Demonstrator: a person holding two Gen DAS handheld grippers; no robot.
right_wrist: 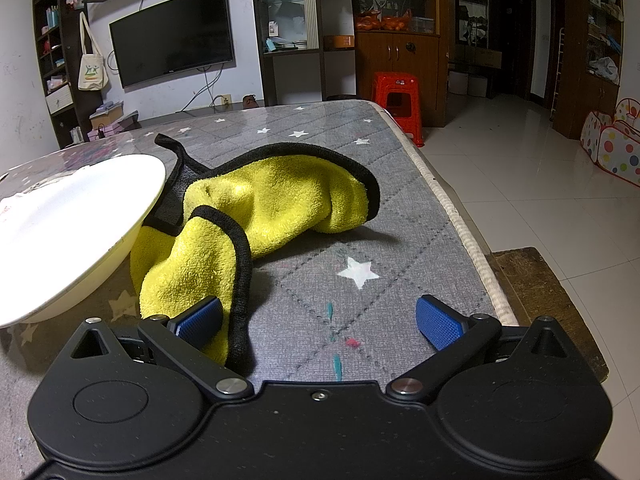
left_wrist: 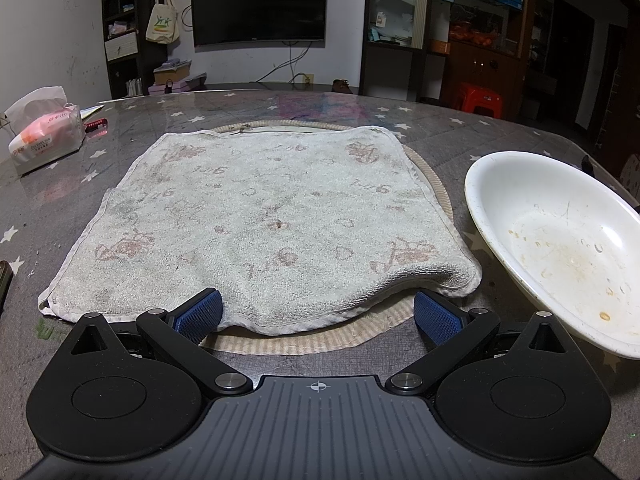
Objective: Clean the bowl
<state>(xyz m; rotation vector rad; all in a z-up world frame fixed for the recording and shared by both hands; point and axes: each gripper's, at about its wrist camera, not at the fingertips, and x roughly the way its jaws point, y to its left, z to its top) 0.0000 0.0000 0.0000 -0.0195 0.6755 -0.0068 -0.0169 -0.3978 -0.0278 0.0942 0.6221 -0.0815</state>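
The bowl [left_wrist: 560,240] looks like smooth, shiny white plastic with dried bits stuck on, the towel [left_wrist: 260,224] is rough, worn cloth, the yellow rag [right_wrist: 256,216] is soft and fluffy, and the desk [right_wrist: 360,216] wears quilted grey cloth under a glossy clear cover.

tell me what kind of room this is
Most likely a home living room. A wall-mounted TV hangs beside cluttered shelves, a red plastic stool stands by a wooden cabinet, and the dirty white bowl sits on a star-patterned tablecloth.
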